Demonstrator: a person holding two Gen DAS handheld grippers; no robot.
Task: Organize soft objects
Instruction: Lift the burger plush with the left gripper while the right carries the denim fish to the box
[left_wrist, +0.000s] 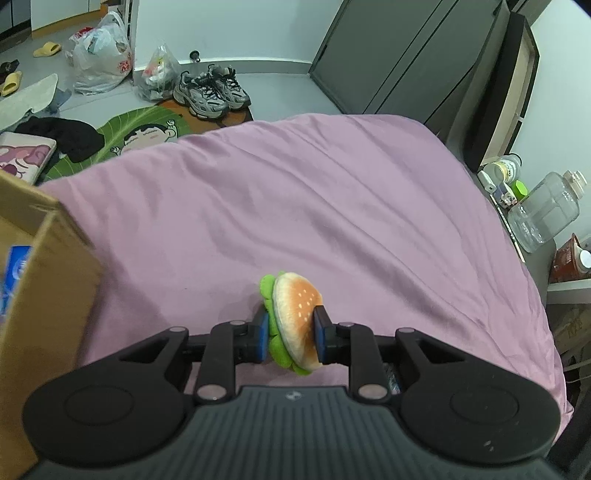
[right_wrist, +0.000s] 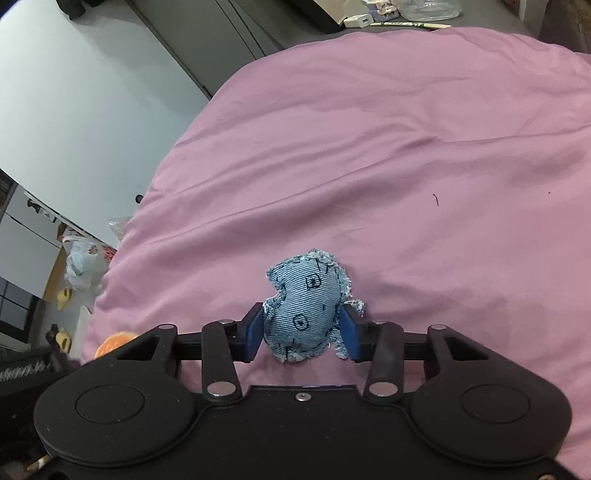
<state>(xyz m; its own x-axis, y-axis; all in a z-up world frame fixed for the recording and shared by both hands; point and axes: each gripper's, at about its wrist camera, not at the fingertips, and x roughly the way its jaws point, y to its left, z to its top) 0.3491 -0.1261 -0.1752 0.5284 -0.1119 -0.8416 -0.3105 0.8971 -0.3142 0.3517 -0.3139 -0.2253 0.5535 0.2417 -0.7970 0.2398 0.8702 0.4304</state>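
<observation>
My left gripper (left_wrist: 291, 334) is shut on a plush hamburger (left_wrist: 295, 317) with a tan bun and green lettuce, held on edge above the pink bedspread (left_wrist: 314, 192). A cardboard box (left_wrist: 40, 280) stands close at the left. My right gripper (right_wrist: 301, 332) is shut on a blue denim stuffed toy (right_wrist: 304, 302) with frayed edges, just above the pink bedspread (right_wrist: 388, 155). An orange soft object (right_wrist: 114, 341) peeks out at the lower left of the right wrist view, partly hidden by the gripper body.
Sneakers (left_wrist: 210, 90), plastic bags (left_wrist: 101, 55), a green cartoon mat (left_wrist: 140, 134) and slippers lie on the floor beyond the bed. A dark cabinet (left_wrist: 406, 55) stands behind. A clear plastic jug (left_wrist: 546, 212) and jars sit on a side table at right.
</observation>
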